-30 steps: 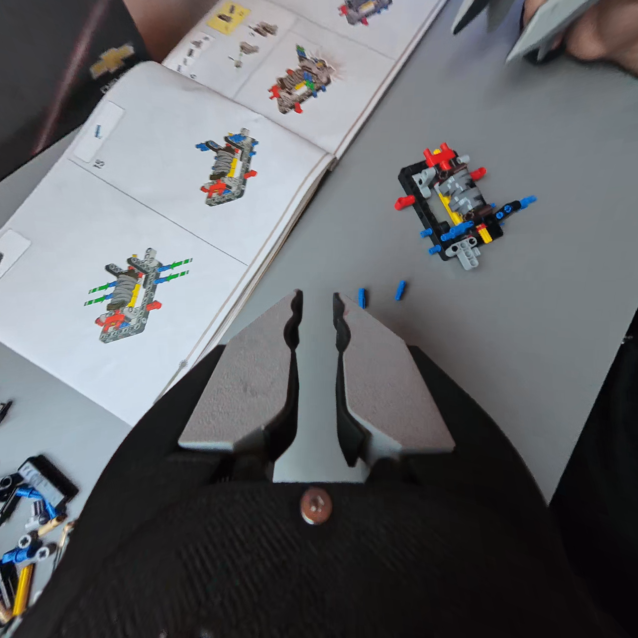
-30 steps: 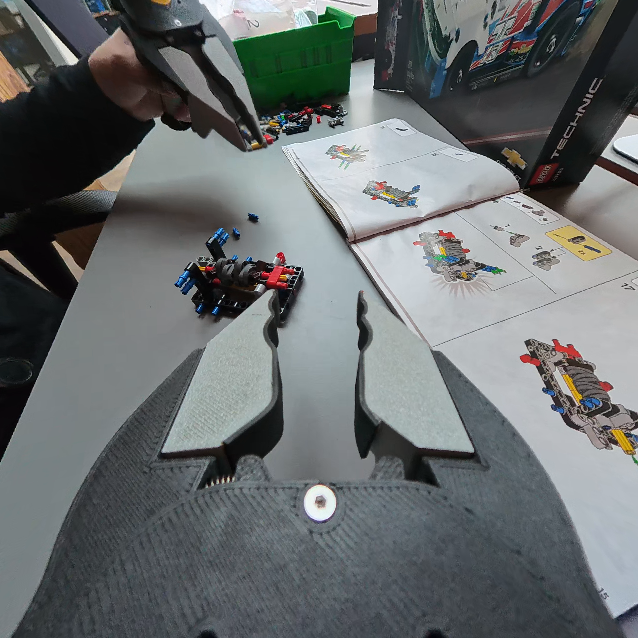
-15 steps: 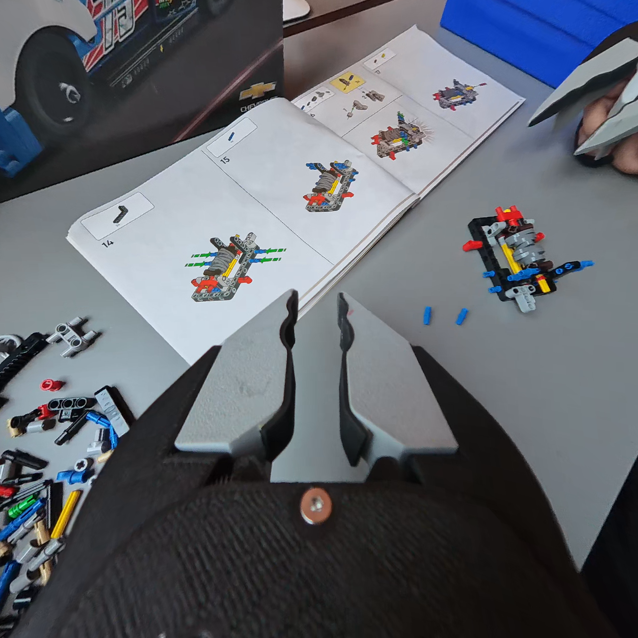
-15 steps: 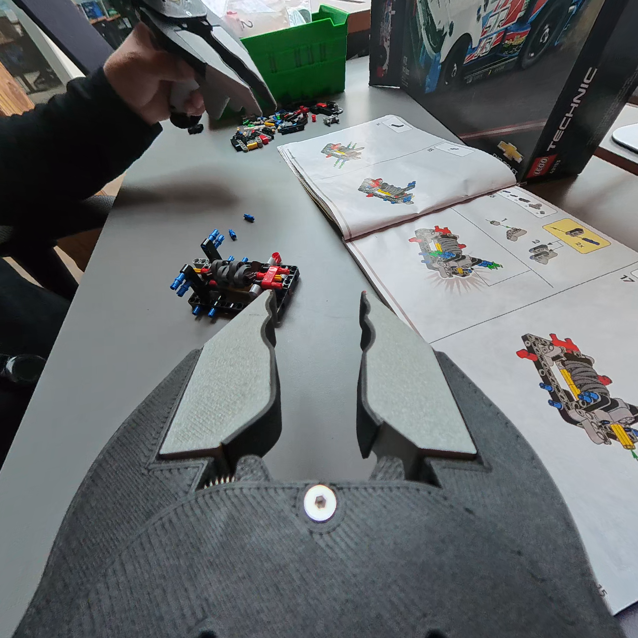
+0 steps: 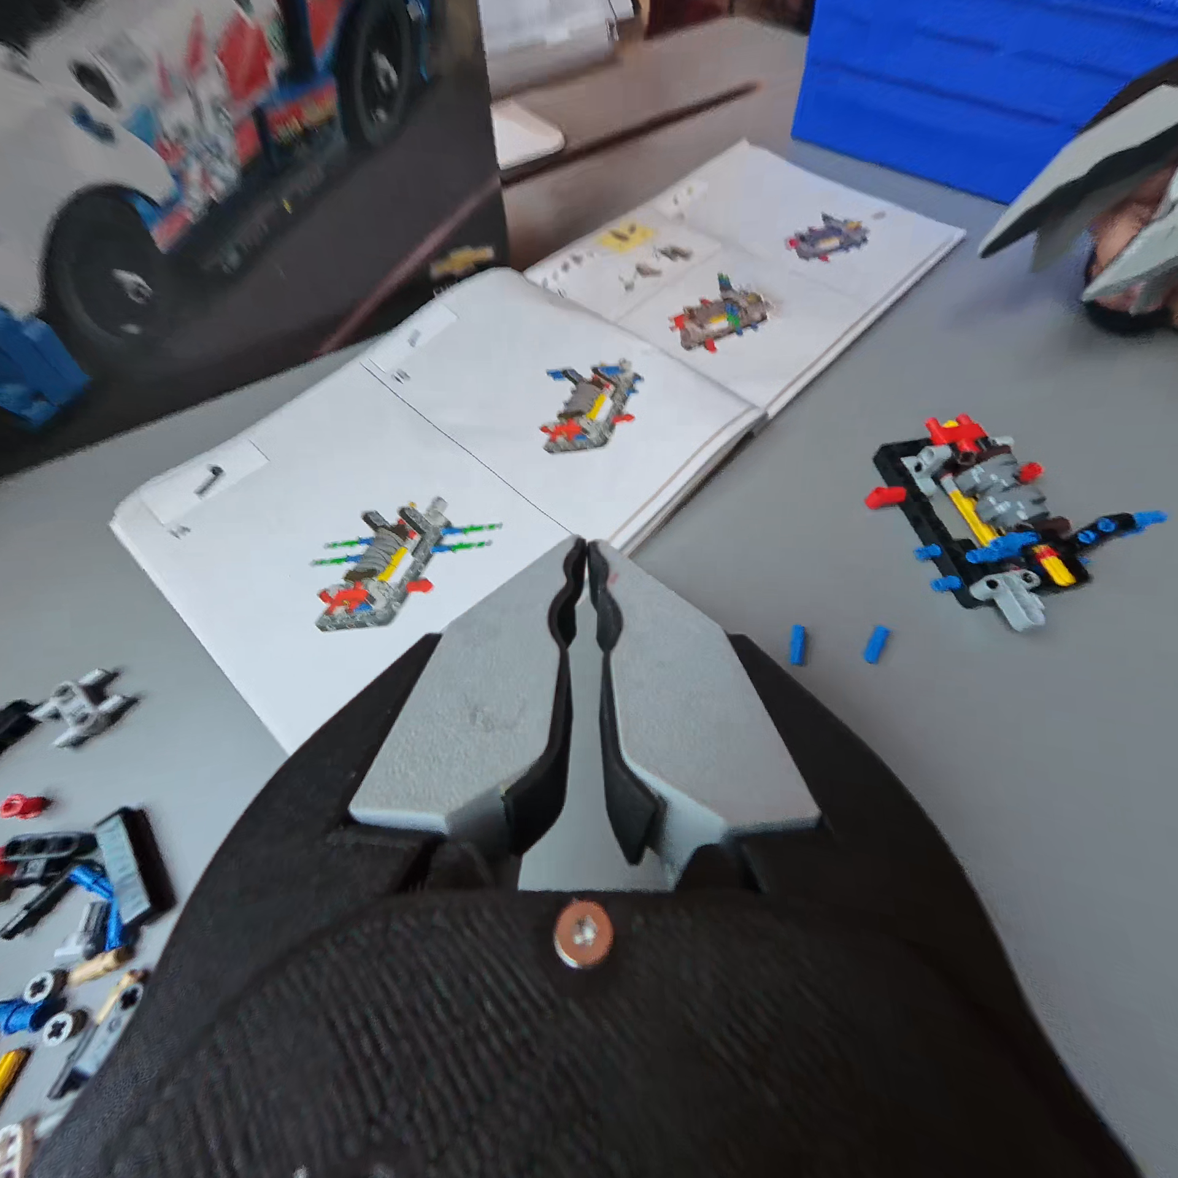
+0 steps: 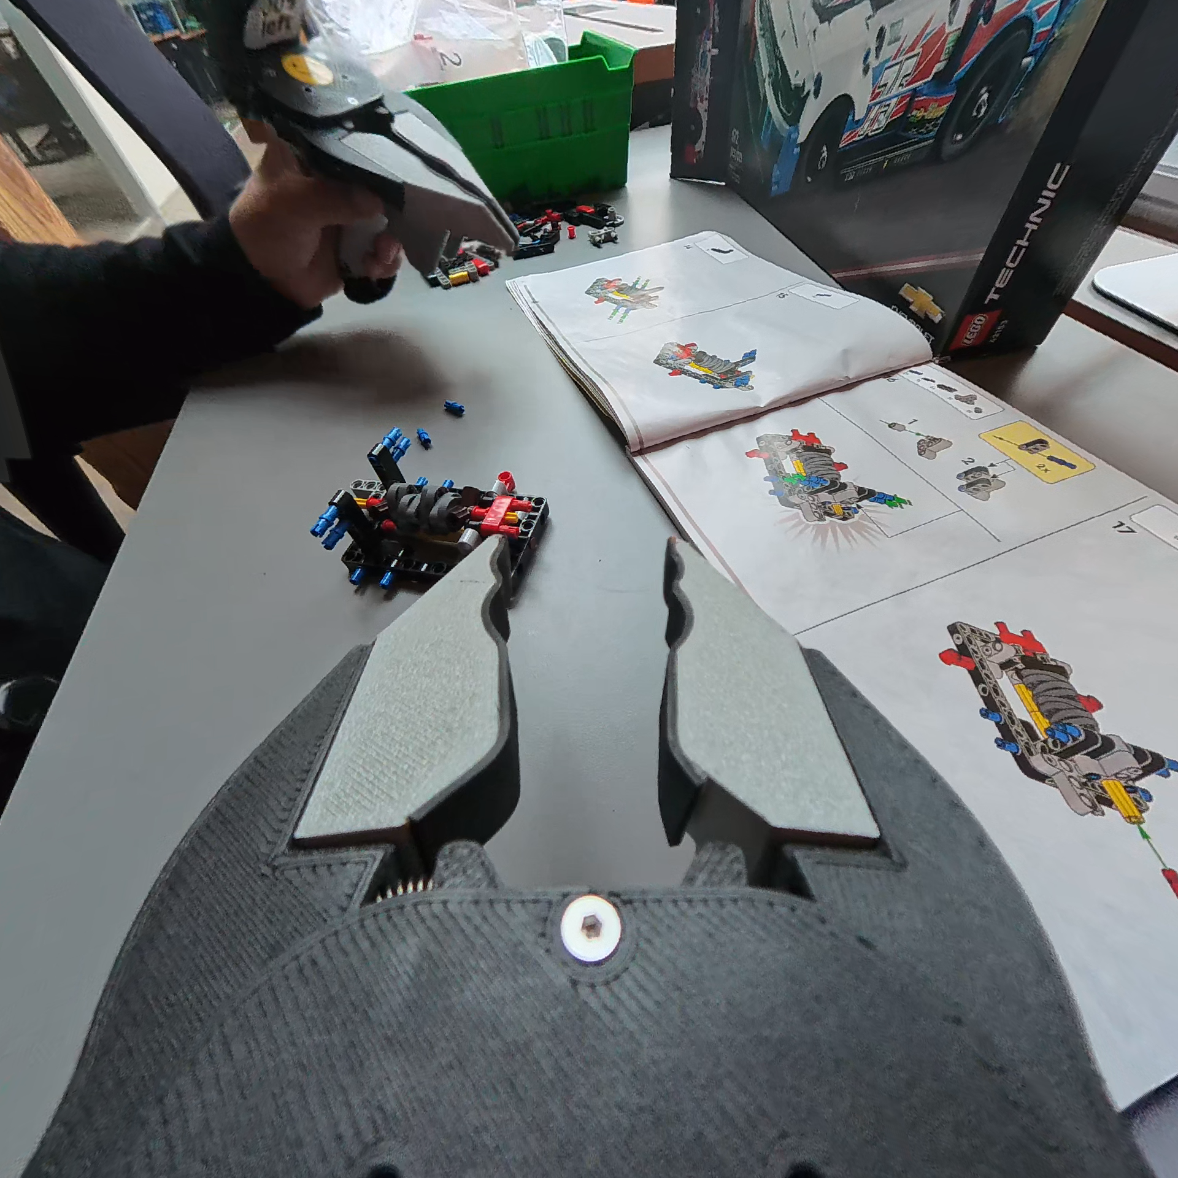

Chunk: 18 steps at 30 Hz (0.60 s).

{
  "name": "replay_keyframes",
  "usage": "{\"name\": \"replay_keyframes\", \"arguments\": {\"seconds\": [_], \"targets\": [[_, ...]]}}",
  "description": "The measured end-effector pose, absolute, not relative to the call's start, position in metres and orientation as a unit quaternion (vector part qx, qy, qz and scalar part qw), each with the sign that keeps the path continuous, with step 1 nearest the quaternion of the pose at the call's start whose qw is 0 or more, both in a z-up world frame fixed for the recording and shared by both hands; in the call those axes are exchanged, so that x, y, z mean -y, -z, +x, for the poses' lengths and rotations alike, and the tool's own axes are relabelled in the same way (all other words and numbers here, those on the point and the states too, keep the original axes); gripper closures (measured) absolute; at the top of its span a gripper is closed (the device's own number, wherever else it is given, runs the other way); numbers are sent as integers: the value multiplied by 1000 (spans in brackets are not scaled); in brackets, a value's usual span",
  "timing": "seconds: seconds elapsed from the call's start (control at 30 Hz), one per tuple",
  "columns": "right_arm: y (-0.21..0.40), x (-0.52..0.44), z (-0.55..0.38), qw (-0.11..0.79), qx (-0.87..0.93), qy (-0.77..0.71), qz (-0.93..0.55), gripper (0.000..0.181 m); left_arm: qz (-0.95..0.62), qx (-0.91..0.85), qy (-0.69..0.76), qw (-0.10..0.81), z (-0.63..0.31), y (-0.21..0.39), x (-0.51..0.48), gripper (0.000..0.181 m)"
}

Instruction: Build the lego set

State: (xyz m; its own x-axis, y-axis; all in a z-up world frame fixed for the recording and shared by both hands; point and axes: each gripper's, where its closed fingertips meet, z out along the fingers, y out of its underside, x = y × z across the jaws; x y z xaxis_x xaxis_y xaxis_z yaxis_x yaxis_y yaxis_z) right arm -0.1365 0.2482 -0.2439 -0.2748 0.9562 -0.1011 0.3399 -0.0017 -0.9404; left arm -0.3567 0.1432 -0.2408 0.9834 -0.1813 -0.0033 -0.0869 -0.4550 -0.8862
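Plainly, the left gripper [image 5: 587,553] hangs above the booklet [image 5: 446,510] with its tips pinched together on nothing, while the right gripper [image 6: 583,561] gapes beside the half-built assembly [image 6: 440,516]; a careless sweep could scatter the two loose blue pins [image 5: 836,644] lying just beside that assembly

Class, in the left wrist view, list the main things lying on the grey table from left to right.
Pile of loose pieces → open instruction booklet → two loose blue pins → part-built model → the other hand's tongs.
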Motion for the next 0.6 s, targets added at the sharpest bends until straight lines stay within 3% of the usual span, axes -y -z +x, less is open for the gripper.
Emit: {"name": "replay_keyframes", "arguments": {"seconds": [0.1, 0.3, 0.6], "targets": [[242, -247, -136, 317, 629, -492, -511, 134, -834, -73, 10, 547, -366, 242, -145, 181], [241, -250, -139, 333, 626, -479, -517, 131, -823, -41, 31, 566, -377, 241, -151, 163], [238, -275, -145, 386, 609, -444, -533, 129, -811, -61, 10, 582, -382, 235, -154, 166]]}}
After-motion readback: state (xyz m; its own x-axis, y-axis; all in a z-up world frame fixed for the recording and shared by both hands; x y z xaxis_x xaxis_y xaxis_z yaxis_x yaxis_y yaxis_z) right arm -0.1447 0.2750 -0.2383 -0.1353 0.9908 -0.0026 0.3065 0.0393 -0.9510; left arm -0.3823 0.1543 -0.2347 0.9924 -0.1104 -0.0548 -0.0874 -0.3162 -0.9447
